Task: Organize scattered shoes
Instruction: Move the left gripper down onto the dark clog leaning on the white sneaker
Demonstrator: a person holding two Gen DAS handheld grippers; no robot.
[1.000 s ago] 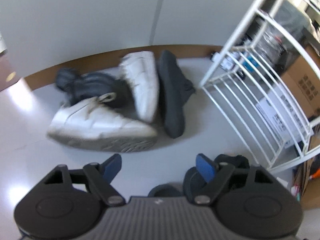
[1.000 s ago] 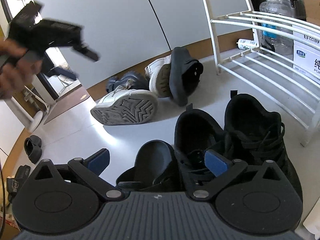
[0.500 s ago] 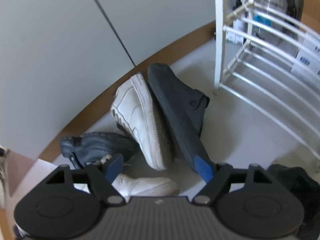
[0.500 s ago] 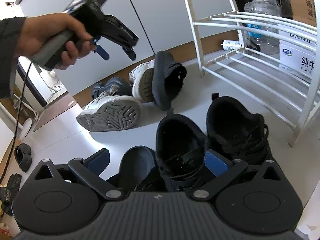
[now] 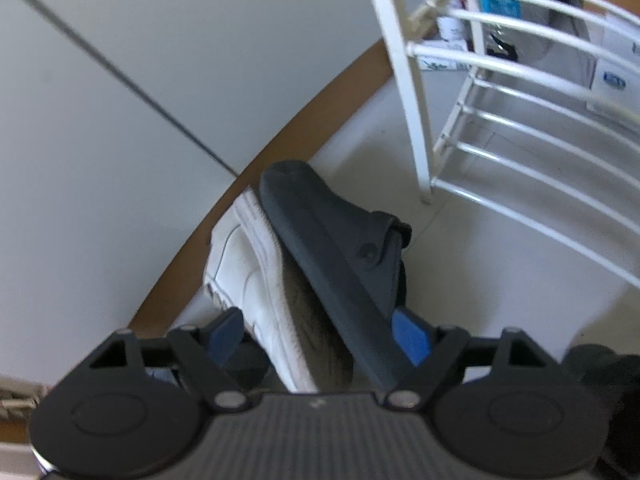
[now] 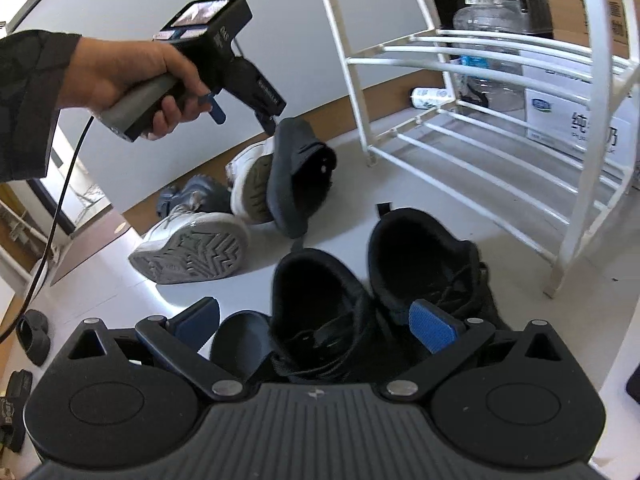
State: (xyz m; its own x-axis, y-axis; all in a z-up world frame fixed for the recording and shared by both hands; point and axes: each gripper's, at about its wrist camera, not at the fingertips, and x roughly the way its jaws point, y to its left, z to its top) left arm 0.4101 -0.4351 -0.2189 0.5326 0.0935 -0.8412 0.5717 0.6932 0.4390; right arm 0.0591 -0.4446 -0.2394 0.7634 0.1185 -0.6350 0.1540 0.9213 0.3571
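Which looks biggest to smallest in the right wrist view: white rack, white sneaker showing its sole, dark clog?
1. White rack
2. White sneaker
3. Dark clog: close to the sneaker and farther away, so unsure.

shoes (image 6: pixel 280 184) heaped, seemingly sideways

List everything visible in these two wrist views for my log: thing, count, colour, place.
dark slip-on shoes: 2, dark grey-blue; one tipped on its side by the wall, one behind the white pair.
white sneakers: 2, white; one leaning against the tipped slip-on, one on its side, sole showing.
black lace-up shoes: 2, black, side by side before the right gripper.
shoe rack: 1, white, at right, shelves bare.
water bottle: 1, clear, behind the rack.
boxes: several, white and brown, behind the rack.
sandals: dark, count unclear, far left floor.
left gripper: black, blue pads, open, straddling the tipped shoes.
right gripper: same, open, over the black shoes.
hand: holding the left gripper's handle.
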